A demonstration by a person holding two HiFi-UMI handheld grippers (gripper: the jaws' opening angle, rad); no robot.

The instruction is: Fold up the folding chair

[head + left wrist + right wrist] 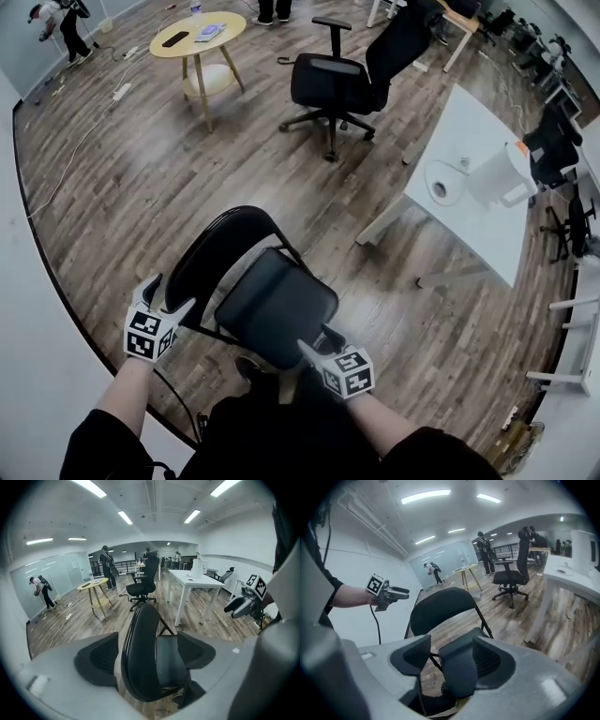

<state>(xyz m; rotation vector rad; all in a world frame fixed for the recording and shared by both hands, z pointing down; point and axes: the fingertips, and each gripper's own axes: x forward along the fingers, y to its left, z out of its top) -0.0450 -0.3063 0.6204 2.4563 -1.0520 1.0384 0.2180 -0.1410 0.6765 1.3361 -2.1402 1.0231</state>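
The folding chair (272,300) stands unfolded on the floor just in front of the person, its backrest (220,246) on the left gripper's side and its seat (278,305) on the right's. The left gripper (169,292) is spread wide, with the backrest's rim running upright between its jaws, unpinched. The right gripper (319,339), also spread, straddles the seat's front edge — likely the nearer one to tip the seat up toward the backrest

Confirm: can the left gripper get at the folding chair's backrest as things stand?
Likely yes. The left gripper sits at the backrest, jaws apart with its rim between them, not clamped. Nothing stands in the way.
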